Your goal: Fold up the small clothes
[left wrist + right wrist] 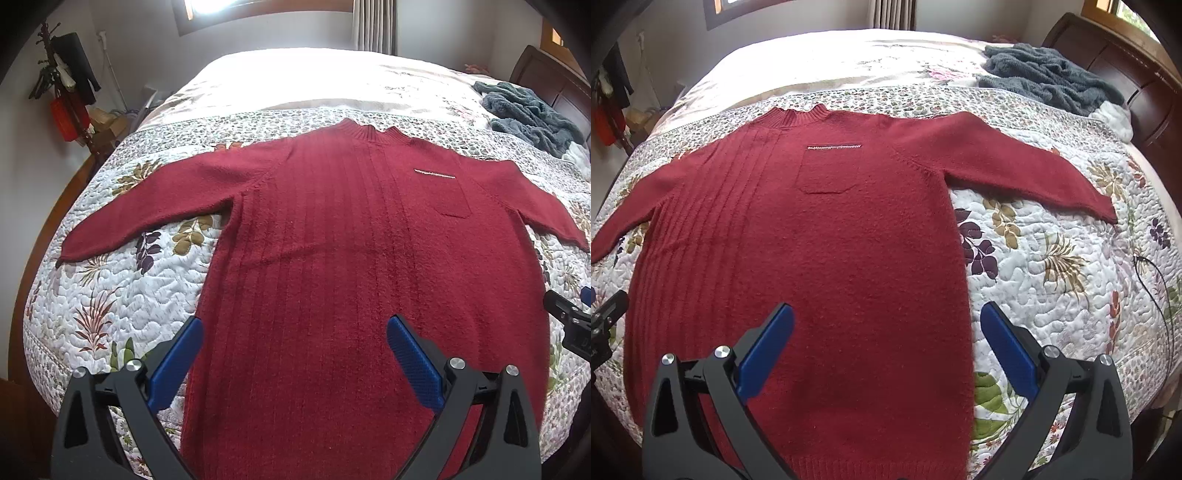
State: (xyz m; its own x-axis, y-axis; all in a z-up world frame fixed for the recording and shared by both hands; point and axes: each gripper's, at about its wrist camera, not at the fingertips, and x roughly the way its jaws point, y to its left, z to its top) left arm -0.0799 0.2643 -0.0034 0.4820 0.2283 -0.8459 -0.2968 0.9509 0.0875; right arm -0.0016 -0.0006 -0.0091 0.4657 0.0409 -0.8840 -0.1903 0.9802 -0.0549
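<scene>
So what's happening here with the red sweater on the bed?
A person is holding a hand-held gripper in each hand over a red sweater spread flat on a floral quilt, sleeves out to both sides. The left hand-held gripper and the right hand-held gripper both hang open near the hem, gripping nothing. No fold is made yet. A grey blanket lies crumpled near the headboard.

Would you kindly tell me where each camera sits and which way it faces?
Left wrist: above the dark red knitted sweater's left hem, facing the collar; open left tongs show.
Right wrist: above the right hem, facing likewise; open right tongs show.
Shared: sweater, floral quilted bedspread, crumpled grey fleece blanket.
</scene>
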